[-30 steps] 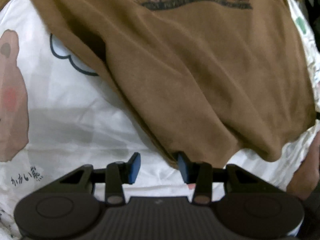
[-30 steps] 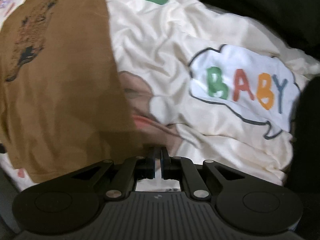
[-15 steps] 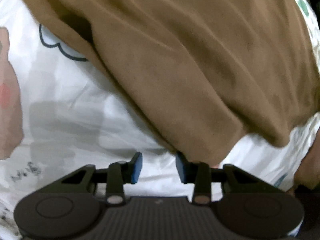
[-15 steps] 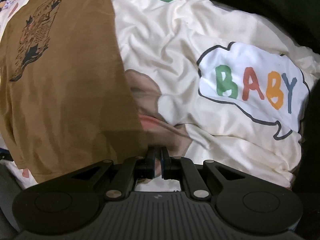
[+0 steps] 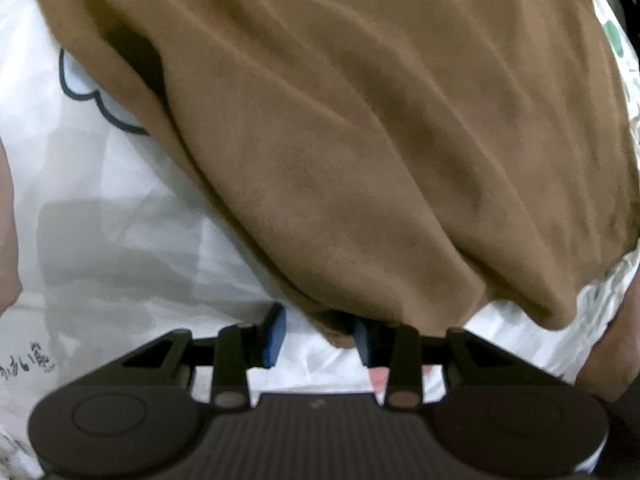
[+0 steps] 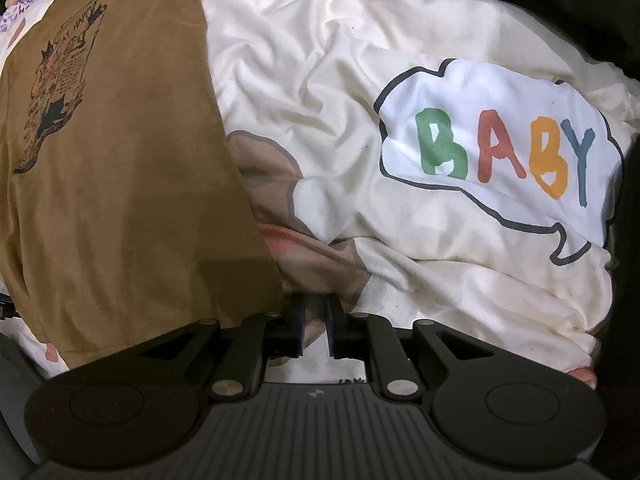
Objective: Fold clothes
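Between parted left gripper (image 5: 320, 334) jaws: brown shirt (image 5: 380, 152) hem; right gripper (image 6: 316, 324) jaws opening, empty.

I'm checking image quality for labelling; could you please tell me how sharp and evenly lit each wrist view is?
Left wrist view: soft and blurred across the brown T-shirt, with a grey shadow on the white bedsheet. Right wrist view: sharper, the BABY print crisp, fisheye corners dark.

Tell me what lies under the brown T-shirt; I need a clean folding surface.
The brown T-shirt lies on a cream cartoon-print bedsheet with a "BABY" speech bubble. Whatever the shirt covers cannot be seen.
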`<state>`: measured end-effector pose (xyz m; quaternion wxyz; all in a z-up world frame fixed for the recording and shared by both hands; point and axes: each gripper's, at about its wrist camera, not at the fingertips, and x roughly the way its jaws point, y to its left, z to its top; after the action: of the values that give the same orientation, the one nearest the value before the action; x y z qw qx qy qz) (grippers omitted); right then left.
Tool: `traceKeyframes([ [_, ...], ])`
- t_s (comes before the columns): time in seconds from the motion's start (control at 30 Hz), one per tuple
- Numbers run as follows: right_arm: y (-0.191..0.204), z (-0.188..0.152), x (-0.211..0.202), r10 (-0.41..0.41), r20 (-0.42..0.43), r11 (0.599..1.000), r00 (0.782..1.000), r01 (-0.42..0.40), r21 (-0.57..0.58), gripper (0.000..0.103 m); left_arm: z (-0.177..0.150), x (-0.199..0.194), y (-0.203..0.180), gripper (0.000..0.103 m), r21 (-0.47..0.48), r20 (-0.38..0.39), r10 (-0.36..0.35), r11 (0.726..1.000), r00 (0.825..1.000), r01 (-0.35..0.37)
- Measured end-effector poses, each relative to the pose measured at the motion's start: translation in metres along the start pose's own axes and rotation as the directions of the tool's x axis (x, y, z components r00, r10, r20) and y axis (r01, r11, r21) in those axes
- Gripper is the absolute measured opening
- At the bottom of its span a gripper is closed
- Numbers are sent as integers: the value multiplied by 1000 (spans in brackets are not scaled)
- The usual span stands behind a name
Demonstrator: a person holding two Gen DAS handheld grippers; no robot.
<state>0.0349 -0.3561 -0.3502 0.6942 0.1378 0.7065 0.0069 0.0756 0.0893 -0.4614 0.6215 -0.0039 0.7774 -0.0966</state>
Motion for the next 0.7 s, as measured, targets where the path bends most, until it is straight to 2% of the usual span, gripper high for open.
traceKeyframes([
  [0.07,4,2,2,5,0,1000,1000,-5,0,13,1,0,4,39,12,3,-6,1000,1000,6],
  [0.1,7,2,3,8,0,1000,1000,-8,2,13,1,0,5,31,18,5,-9,1000,1000,9],
  [0.13,10,3,5,11,0,1000,1000,-11,5,13,0,-1,9,15,17,3,-25,1000,1000,25],
  [0.17,8,3,3,12,0,1000,1000,-12,7,13,-1,-2,12,9,15,1,-43,999,999,43],
  [0.33,25,4,4,-2,-5,1000,1000,2,-15,29,-11,-14,28,7,61,-27,-64,996,998,66],
  [0.5,42,5,1,-19,1,999,1000,19,-40,34,-21,-39,55,7,95,-55,-59,993,997,65],
  [0.7,55,5,0,-22,3,998,1000,22,-67,35,-33,-72,115,6,45,-22,-37,998,999,38],
])
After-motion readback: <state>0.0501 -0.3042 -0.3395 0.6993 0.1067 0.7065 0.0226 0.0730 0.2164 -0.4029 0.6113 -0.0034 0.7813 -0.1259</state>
